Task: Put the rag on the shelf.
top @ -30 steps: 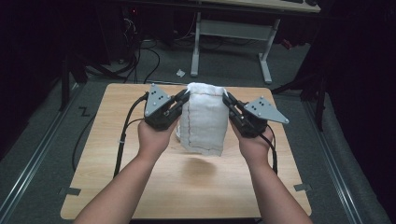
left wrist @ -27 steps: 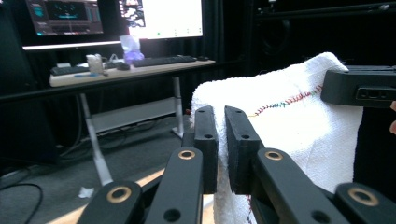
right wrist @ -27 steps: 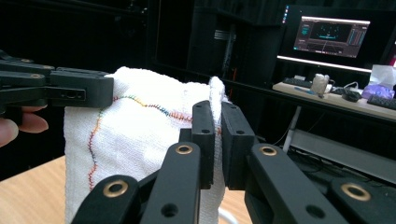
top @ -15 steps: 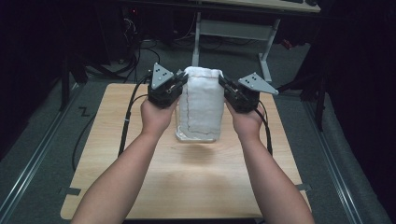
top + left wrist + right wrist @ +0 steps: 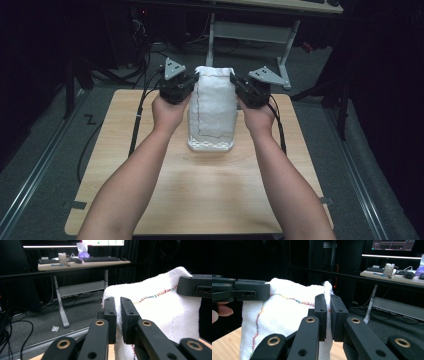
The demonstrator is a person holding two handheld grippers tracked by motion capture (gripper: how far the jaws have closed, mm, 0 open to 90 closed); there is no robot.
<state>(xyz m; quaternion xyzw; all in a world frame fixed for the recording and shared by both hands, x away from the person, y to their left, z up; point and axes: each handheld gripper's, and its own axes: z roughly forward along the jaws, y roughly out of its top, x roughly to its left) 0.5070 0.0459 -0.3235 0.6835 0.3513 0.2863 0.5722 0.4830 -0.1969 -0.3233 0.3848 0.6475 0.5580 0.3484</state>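
A white towel with a multicoloured stitched seam hangs upright above the wooden table, its lower edge near the tabletop. My left gripper is shut on the towel's top left corner, and my right gripper is shut on the top right corner. In the left gripper view the cloth is pinched between the black jaws of the left gripper, with the other gripper's body at the far right. In the right gripper view the towel runs left from the right gripper, its edge clamped between the jaws.
A desk with white legs stands beyond the table, carrying keyboards and a monitor. Cables trail off the table's left side onto the grey floor. The near half of the tabletop is bare wood.
Both grippers have lifted the towel and carried it away from the person, spreading it so it hangs taller and flatter than a second ago.
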